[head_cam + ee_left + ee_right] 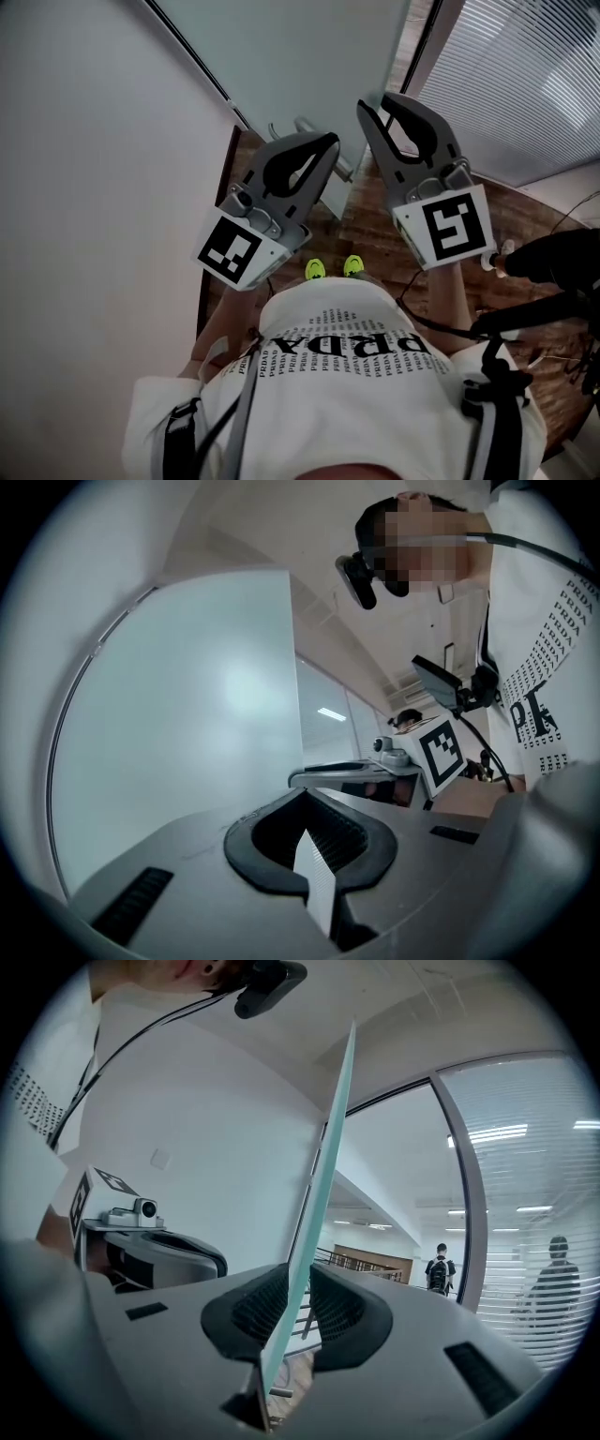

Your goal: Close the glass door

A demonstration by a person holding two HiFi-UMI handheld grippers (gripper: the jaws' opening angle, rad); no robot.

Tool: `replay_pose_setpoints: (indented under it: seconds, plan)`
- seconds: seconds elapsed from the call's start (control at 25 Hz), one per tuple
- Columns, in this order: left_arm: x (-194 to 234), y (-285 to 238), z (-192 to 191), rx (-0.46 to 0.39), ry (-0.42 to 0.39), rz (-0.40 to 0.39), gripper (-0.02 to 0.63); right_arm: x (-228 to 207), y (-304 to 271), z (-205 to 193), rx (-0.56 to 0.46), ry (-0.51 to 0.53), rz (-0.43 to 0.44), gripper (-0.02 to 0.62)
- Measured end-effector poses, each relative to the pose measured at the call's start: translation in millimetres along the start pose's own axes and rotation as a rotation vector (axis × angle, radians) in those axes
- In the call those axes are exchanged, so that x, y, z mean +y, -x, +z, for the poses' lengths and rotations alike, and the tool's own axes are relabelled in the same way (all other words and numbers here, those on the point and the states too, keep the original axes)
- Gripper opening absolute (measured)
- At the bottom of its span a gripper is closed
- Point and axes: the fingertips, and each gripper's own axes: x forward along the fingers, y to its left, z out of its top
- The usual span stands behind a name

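Note:
The frosted glass door (300, 56) stands ajar ahead of me, and its metal handle (345, 169) shows partly behind the left gripper. My left gripper (330, 141) hangs in front of the door face (178, 724), tips together and holding nothing (302, 799). My right gripper (375, 101) is up at the door's free edge. In the right gripper view the greenish door edge (328, 1147) runs down into the narrow gap of that gripper (298, 1274). It lies along the left pad, and background shows between it and the right pad.
A white wall (94, 187) closes off the left. A glass partition with blinds (525, 84) stands at the right. Black gear and cables (553, 272) lie on the wooden floor (375, 216) at the right. A person with a backpack (439, 1269) walks in the corridor beyond.

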Motion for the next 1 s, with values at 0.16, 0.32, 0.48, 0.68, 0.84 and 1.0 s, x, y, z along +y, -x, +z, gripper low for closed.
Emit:
replay_pose_setpoints:
  seconds: [0.16,0.32,0.48,0.68,0.84,1.0]
  plan:
    - [-3.2,-2.7,-7.0,-0.008,-0.011,0.035,-0.003,6.8,-1.6,-1.2,-0.011,0.006,0.047,0.063]
    - [-3.3,-10.3,-13.1,-0.019,-0.013,0.075,-0.003,5.5,-0.6,-4.0,-0.025,0.006,0.074,0.063]
    - [0.6,-12.6,-20.6,-0.02,-0.012,0.092,-0.003,6.1,-2.8,-8.3,-0.027,0.015,0.083,0.063]
    - [7.3,-15.6,-42.8,-0.007,0.01,0.045,-0.003,7.5,-10.8,-22.8,-0.01,-0.009,0.067,0.063]
    - [8.9,-19.2,-50.0,-0.013,0.031,-0.018,-0.003,5.4,-10.8,-25.4,-0.003,-0.007,0.025,0.063]
    - [4.1,-20.4,-54.2,-0.015,0.025,-0.073,-0.003,3.3,-6.7,-28.3,-0.004,-0.002,-0.015,0.063]
